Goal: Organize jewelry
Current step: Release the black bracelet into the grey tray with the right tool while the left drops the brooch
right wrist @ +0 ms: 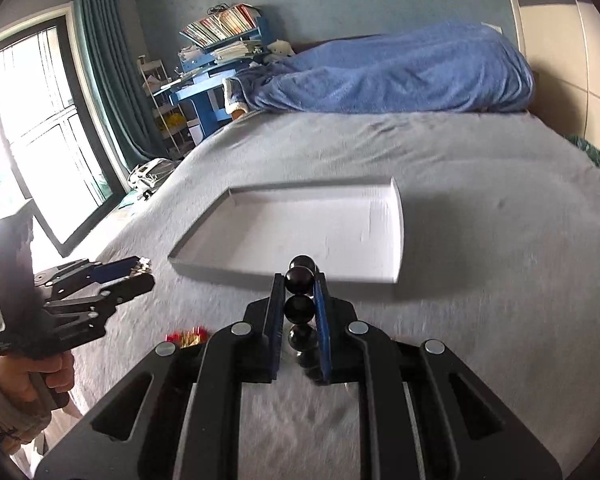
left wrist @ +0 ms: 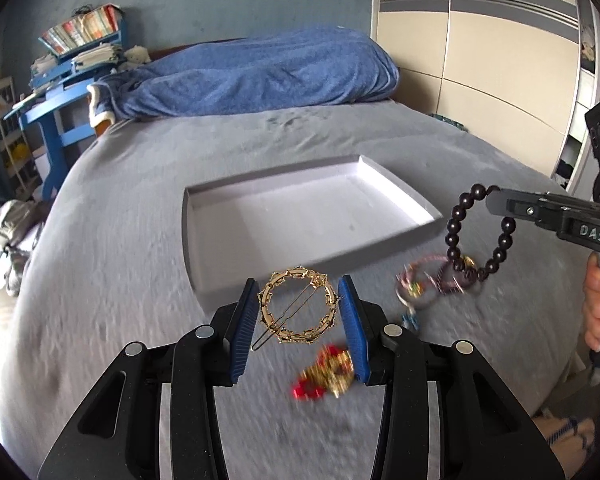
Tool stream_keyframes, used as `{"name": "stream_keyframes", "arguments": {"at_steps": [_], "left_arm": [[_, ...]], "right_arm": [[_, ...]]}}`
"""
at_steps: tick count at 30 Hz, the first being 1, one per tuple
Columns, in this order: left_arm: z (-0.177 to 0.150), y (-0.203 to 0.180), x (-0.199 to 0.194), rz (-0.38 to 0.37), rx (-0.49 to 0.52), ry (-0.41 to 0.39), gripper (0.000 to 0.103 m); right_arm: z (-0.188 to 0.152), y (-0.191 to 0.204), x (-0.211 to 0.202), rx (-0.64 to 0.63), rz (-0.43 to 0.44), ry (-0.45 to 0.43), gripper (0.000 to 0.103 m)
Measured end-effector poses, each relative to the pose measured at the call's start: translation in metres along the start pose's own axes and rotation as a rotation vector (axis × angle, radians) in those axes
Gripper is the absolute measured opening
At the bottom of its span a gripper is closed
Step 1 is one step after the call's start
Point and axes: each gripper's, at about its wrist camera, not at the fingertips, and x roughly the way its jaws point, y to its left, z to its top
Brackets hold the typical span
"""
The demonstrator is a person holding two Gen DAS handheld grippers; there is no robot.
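My left gripper (left wrist: pixel 299 311) is shut on a round gold hair clip (left wrist: pixel 298 334) and holds it above the grey bed, just before the near edge of a shallow white tray (left wrist: pixel 204 236). My right gripper (right wrist: pixel 298 280) is shut on a dark bead bracelet (right wrist: pixel 300 307), which hangs from it in the left wrist view (left wrist: pixel 456 236) to the right of the tray. A red and gold ornament (left wrist: pixel 328 372) lies on the bed under the left gripper. Pink and multicoloured bracelets (left wrist: pixel 428 280) lie under the hanging bead bracelet.
The white tray (right wrist: pixel 396 236) lies open and empty on the grey bedspread (right wrist: pixel 480 200). A blue blanket (left wrist: pixel 260 76) is heaped at the head of the bed. A blue desk with books (left wrist: pixel 72 64) stands far left. A wardrobe (left wrist: pixel 480 60) is on the right.
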Motion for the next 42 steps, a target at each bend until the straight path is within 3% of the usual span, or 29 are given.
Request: {"name": "stream_keyframes", "arguments": {"at_steps": [7,12,19,25,33,36,39,42], "left_arm": [[0.038,0.013,0.045,0.014,-0.006,0.024,0.042],[0.053,0.026,0.086,0.04,-0.003,0.083,0.042],[0.043,0.03,0.124,0.041,0.005,0.166,0.042],[0.031,0.03,0.14,0.031,-0.004,0.206,0.042],[0.03,0.029,0.14,0.021,-0.002,0.219,0.043],[0.032,0.029,0.139,0.025,0.001,0.21,0.056],[0.032,0.03,0.13,0.017,-0.009,0.185,0.072],[0.028,0.03,0.119,0.015,-0.016,0.164,0.074]], "right_arm": [[0.047,0.01,0.039,-0.055,-0.009,0.005,0.014],[0.065,0.005,0.081,-0.01,0.0,0.045,0.014],[0.053,-0.024,0.134,0.076,-0.047,0.147,0.014],[0.033,-0.045,0.145,0.06,-0.129,0.203,0.014],[0.022,-0.055,0.148,0.025,-0.167,0.232,0.014],[0.019,-0.054,0.146,0.01,-0.177,0.233,0.02],[0.019,-0.052,0.136,0.007,-0.173,0.204,0.035],[0.018,-0.05,0.121,0.004,-0.166,0.164,0.039]]}}
